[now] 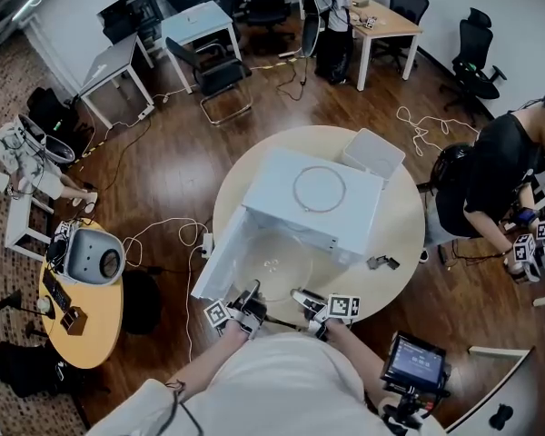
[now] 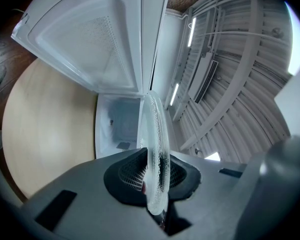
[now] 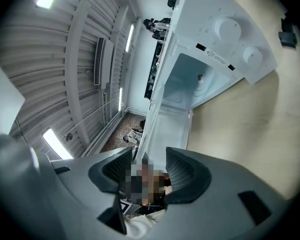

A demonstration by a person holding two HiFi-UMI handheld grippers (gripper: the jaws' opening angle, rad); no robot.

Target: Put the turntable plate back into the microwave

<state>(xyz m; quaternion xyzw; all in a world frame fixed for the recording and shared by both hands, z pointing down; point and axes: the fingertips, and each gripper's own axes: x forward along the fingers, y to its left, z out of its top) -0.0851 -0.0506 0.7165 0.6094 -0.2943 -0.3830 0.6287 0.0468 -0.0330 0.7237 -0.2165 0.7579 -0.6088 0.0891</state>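
An office room with a dark wooden floor holds a round pale wooden table (image 1: 401, 230), and on it sits a boxy white microwave (image 1: 313, 198) with its white door (image 1: 225, 260) swung wide open toward the person. The left gripper (image 2: 155, 176) has its jaws pressed together on the rim of the clear round glass turntable plate (image 2: 155, 144), which stands edge-on in that view and hangs in the air just in front of the empty white cavity (image 2: 117, 124), not yet inside. The right gripper (image 3: 147, 176) has its jaws spread. A blurred patch covers the gap between them, and no plate rim shows gripped there, so the glass seems to hang from one pinch alone. That is the main risk: smooth, heavy glass held at a single point on its edge can pivot or slip out of the pads, then drop onto the table or the open door and chip or break. The plate's far edge could also strike the cavity's frame or the door if it goes in tilted or off-centre. Set down crooked, it would probably miss the hub on the cavity floor and rock. A thin pale ring (image 1: 319, 189) lies on the microwave's top. If that is the roller ring, the plate would sit without its support.
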